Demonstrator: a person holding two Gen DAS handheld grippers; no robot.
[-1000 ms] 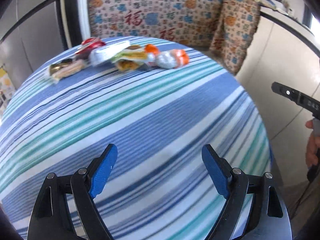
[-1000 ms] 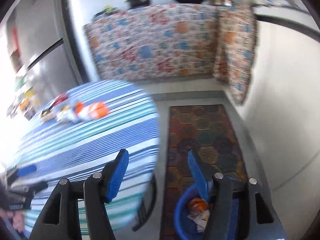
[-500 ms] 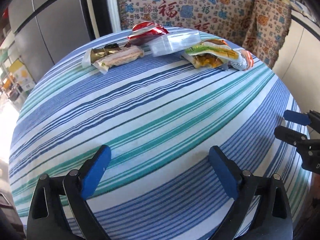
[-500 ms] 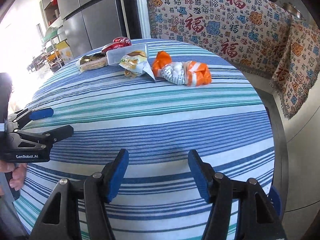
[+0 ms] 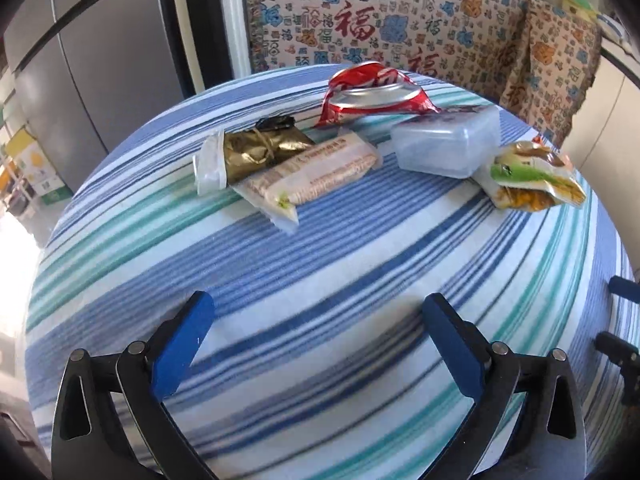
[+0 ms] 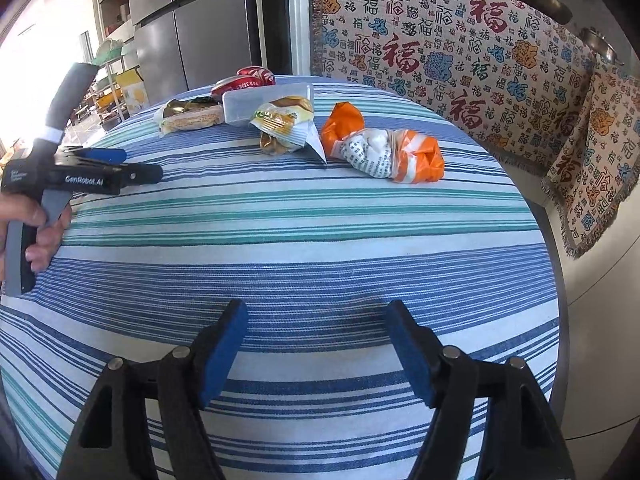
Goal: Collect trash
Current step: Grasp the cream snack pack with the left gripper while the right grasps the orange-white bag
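A row of trash lies at the far side of the striped round table (image 6: 320,248): a crushed red can (image 5: 372,92), a gold wrapper (image 5: 260,152), a cracker packet (image 5: 316,176), a clear plastic box (image 5: 444,146), a green-yellow snack bag (image 5: 532,178) and a crumpled orange bag (image 6: 384,152). My left gripper (image 5: 318,312) hangs wide open over the cloth, short of the cracker packet, with nothing between its fingers. My right gripper (image 6: 318,316) is over the near cloth with its jaws opening and empty, the orange bag well ahead of it.
A hand (image 6: 36,232) holds the left gripper (image 6: 140,165) at the table's left side. A grey fridge (image 6: 200,28) stands behind the table. A patterned cloth (image 6: 440,52) drapes the counter at the back right. The table's edge (image 6: 558,280) drops off on the right.
The left gripper moved forward toward the trash row and opened wider. The right gripper swung from above a blue bin on the floor to over the table, and its jaws spread.
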